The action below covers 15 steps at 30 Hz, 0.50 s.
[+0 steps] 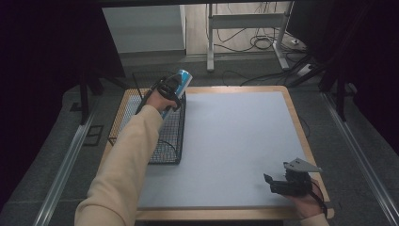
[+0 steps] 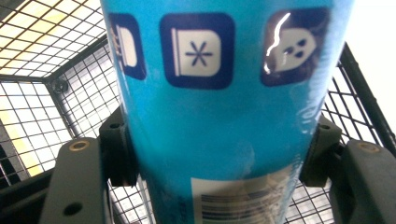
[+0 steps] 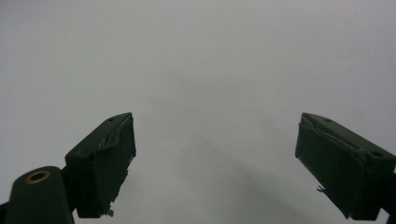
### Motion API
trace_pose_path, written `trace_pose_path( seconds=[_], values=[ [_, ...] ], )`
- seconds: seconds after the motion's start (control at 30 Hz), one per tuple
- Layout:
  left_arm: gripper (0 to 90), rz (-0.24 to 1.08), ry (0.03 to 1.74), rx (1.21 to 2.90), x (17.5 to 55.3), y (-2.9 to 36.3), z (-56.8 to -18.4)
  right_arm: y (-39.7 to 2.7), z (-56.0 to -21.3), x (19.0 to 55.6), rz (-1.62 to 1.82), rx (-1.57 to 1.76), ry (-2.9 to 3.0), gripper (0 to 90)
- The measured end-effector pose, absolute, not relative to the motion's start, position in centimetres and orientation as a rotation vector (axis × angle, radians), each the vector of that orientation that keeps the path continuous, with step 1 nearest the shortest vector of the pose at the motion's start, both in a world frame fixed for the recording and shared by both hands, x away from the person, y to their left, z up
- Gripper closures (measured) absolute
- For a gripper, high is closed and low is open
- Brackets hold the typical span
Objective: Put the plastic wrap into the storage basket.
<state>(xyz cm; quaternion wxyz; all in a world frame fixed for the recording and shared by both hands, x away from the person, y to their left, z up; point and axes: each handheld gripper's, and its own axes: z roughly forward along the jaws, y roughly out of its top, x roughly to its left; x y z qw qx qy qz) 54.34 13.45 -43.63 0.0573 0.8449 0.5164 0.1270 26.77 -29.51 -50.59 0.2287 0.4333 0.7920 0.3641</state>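
Nearest us, our right gripper point(image 1: 275, 182) rests on the grey mat point(image 1: 235, 141), jaws spread wide. Farther off, our left gripper point(image 1: 172, 89) clamps a blue can point(image 1: 181, 81) above the wire basket point(image 1: 160, 136), long axis tilting up and away.

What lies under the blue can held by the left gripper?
Under the can is the wire basket, its black mesh showing on both sides. The can hides the mesh directly beneath it, so anything lying there cannot be seen.
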Motion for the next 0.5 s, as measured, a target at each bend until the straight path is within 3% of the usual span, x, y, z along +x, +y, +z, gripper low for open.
trace_pose_path(
  seconds=[0.5],
  values=[
    [17.6,0.402,1.530,2.408,51.5,15.0,-40.3,-29.3,-50.5,26.6,1.001,1.184,2.179,12.4]
  ],
)
